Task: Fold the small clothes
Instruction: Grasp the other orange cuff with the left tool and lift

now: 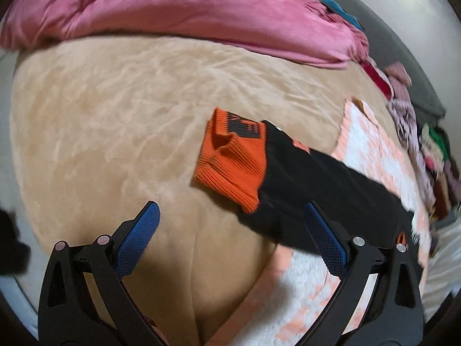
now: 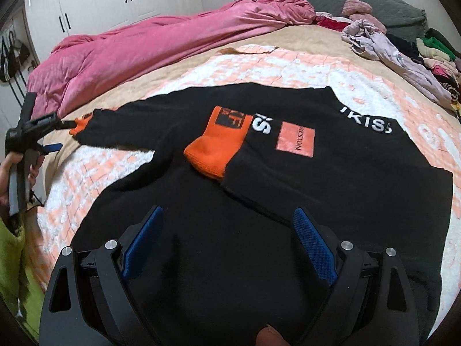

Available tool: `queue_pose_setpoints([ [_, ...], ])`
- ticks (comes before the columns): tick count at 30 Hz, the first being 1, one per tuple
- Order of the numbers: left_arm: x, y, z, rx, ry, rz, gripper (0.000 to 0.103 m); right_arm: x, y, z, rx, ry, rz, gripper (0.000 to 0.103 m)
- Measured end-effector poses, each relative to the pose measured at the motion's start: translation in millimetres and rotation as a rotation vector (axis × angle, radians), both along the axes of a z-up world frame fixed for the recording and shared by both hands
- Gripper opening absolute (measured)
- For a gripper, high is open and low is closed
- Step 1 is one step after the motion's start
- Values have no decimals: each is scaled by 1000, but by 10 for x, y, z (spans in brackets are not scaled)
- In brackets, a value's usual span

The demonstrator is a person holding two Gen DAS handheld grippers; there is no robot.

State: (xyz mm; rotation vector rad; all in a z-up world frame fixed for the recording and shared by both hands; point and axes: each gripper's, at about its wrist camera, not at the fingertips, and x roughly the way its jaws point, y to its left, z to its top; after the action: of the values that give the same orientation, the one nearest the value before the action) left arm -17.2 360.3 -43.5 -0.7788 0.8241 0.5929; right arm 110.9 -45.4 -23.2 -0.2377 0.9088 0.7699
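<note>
1 sleeve's folded across the black sweater [image 2: 259,201] already, so my left gripper [image 1: 230,239] hangs spread by the other orange cuff [image 1: 230,161]; right gripper [image 2: 227,242] spread too, holding nothing.

Even, soft indoor light, no harsh glare; only a sheen on the white cabinets [image 2: 115,0] top left in the right wrist view. Left wrist view is motion-smeared, worst along the right edge where the clothes pile [image 1: 426,150] streaks. Right wrist view is sharper. Both bow heavily at the rims, corners black. Gripper fingers [image 1: 138,239] cast soft shadows below.
</note>
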Motion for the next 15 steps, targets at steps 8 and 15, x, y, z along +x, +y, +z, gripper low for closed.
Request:
queue_pose_setpoints([
  [8,238,61,-54,-25,-52,50,13,76,-151,-16,38,37,-58,91],
  [15,434,-297,306,73,-139,-98,3,173,-425,52,86,52,-150,91],
])
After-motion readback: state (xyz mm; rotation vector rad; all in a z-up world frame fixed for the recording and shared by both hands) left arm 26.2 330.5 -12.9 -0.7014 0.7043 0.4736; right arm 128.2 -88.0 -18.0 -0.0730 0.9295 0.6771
